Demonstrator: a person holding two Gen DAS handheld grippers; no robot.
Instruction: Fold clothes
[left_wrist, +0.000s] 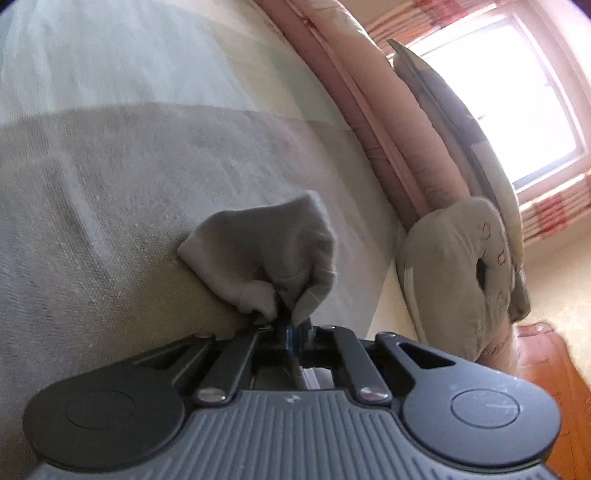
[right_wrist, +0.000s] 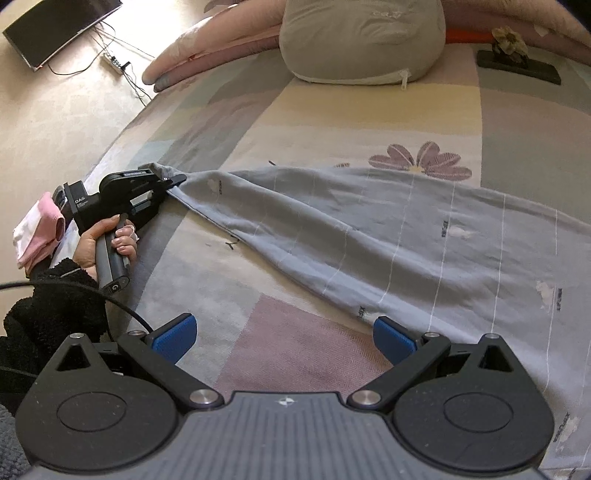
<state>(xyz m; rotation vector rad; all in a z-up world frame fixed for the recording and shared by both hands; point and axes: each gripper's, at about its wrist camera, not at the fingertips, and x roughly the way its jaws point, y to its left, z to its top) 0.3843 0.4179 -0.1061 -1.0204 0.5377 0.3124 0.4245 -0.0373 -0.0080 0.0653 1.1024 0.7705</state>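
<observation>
Lower centre of left-wrist view: left gripper clamped on a bunched corner of the grey garment.
Right-wrist view: right gripper wide open, empty; garment stretches from middle-left to right edge, hem just beside its right pad.

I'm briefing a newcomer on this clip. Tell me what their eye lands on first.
First, the blue-grey garment with thin white stripes spread across the pastel patchwork bedsheet, one corner pinched in the left gripper at the bed's left edge. Next, the right gripper in the foreground, blue pads apart, empty. Behind, a grey stuffed pillow sits at the bed's far end.
</observation>
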